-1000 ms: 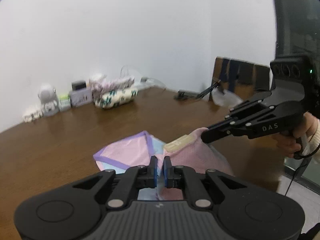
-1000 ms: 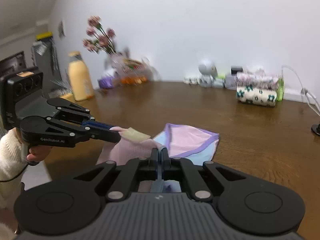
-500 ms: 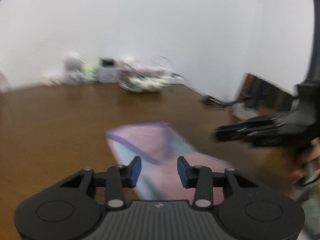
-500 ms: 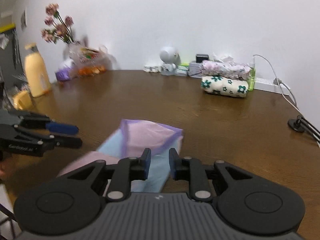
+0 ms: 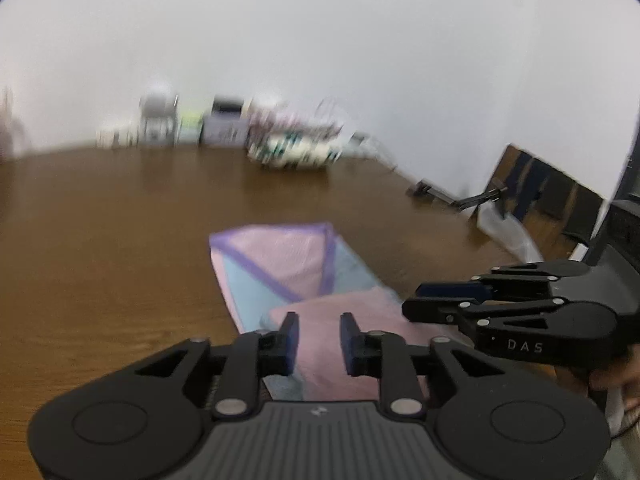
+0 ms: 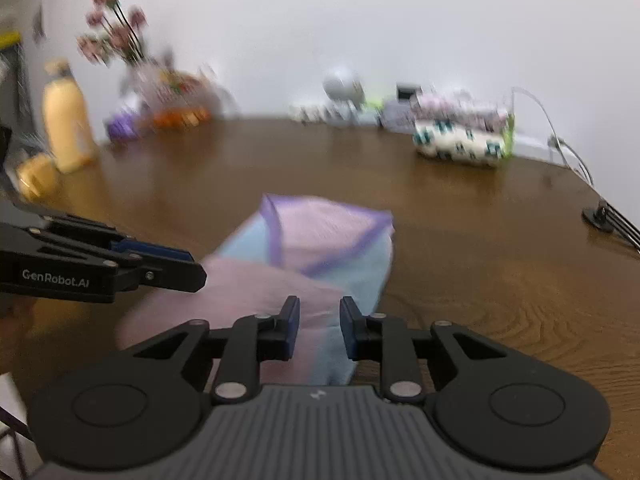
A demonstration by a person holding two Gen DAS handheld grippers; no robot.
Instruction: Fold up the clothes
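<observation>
A pink and light-blue garment with purple trim lies folded on the brown wooden table; it also shows in the right wrist view. My left gripper is open and empty just above the garment's near pink fold. My right gripper is open and empty above the garment's near edge. The right gripper shows at the right of the left wrist view, apart from the cloth. The left gripper shows at the left of the right wrist view.
Folded patterned cloths and small items stand along the back wall. A yellow bottle and a vase of pink flowers stand at the far left. A cable lies at the table's right edge.
Both grippers were shut on the garment a second ago; they have opened, let it go, and pulled back. The pink fold now lies flat on the garment.
</observation>
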